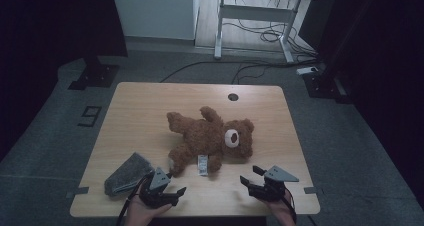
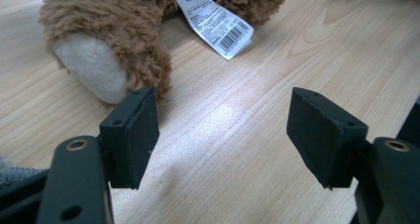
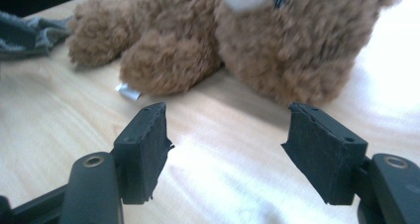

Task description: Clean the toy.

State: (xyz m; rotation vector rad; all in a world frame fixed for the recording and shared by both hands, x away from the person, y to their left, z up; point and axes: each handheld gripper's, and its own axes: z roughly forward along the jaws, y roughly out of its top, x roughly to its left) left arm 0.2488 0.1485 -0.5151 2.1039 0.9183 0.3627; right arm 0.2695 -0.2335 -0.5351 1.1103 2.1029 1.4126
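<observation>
A brown teddy bear [image 1: 210,138] lies on its back in the middle of the wooden table [image 1: 140,106], head to the right, with a white label [image 1: 202,165] by its lower leg. My left gripper [image 1: 174,181] rests open near the front edge, just short of the bear's foot [image 2: 91,65] and its label [image 2: 218,21]. My right gripper [image 1: 250,175] stands open at the front right, nothing between its jaws, facing the bear's head and arm [image 3: 277,50].
A folded grey cloth [image 1: 128,174] lies at the table's front left, beside my left gripper. A round cable hole [image 1: 233,96] sits near the far edge. Beyond the table stand a white desk frame [image 1: 255,16] and loose cables on the floor.
</observation>
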